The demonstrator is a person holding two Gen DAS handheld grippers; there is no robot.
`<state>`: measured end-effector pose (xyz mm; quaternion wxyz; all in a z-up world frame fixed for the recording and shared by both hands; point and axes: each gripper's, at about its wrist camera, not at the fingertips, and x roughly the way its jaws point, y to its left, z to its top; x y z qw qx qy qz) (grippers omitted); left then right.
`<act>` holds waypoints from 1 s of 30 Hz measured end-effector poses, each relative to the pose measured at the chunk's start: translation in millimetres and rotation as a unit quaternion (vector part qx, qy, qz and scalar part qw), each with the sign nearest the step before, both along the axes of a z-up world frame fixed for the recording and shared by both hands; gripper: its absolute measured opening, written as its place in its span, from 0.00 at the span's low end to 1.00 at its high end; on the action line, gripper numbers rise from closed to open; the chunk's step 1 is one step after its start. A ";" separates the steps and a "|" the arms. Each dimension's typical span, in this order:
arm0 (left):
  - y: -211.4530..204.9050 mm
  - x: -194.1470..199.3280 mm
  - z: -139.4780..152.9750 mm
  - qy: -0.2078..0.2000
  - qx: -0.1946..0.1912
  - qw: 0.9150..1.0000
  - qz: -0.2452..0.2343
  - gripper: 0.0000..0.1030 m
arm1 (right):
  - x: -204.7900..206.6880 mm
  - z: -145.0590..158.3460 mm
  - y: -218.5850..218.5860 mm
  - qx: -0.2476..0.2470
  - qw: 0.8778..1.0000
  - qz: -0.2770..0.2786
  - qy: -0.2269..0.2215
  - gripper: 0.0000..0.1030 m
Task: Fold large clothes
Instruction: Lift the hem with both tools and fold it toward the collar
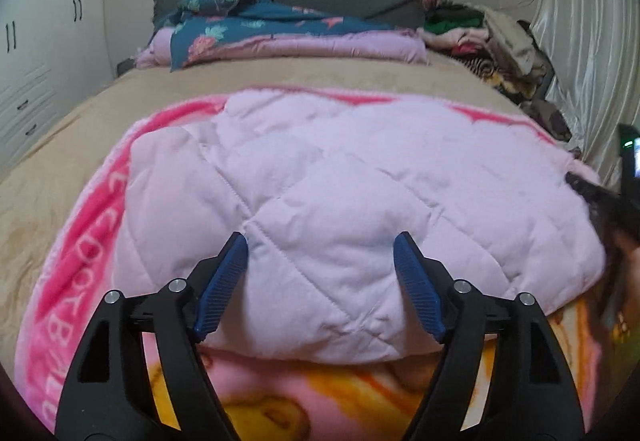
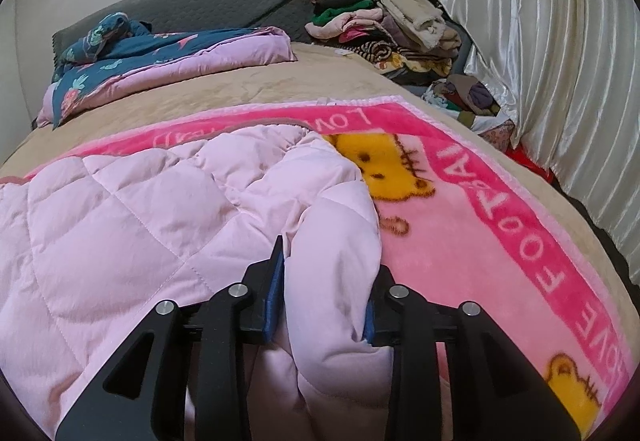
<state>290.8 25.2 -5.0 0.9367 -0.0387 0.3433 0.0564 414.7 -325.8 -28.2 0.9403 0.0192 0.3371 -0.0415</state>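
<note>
My left claw [image 1: 320,253] stands wide open, its blue pads straddling but clear of the near edge of the folded pale pink quilted coat [image 1: 340,177] lying on the pink bear blanket [image 2: 460,241] on the bed, while my right claw [image 2: 328,281] pinches a puffy fold of it.

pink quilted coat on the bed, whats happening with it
A person is folding the pale pink quilted coat, which lies on a pink bear-print blanket spread over the bed. The left hand-held gripper is open, its fingers astride the coat's near edge without pinching it. The right hand-held gripper has a thick fold of the coat between its fingers, which touch it on both sides.
</note>
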 end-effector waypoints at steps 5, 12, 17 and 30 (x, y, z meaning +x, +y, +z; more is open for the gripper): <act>18.2 16.7 -18.1 0.016 -0.039 0.999 -0.004 0.73 | -55.0 32.2 -8.5 0.025 0.997 0.021 -0.066 0.54; 22.9 28.7 -22.2 0.020 -0.048 0.999 -0.009 0.76 | -101.3 29.9 22.1 0.024 0.991 0.130 -0.021 0.67; 24.0 27.5 -23.7 0.022 -0.049 0.998 -0.011 0.76 | -69.6 -3.9 37.8 0.011 0.991 0.126 0.053 0.75; 22.5 18.5 -16.5 0.029 -0.062 0.998 -0.013 0.76 | -71.9 -7.7 34.3 0.051 0.992 0.102 0.053 0.81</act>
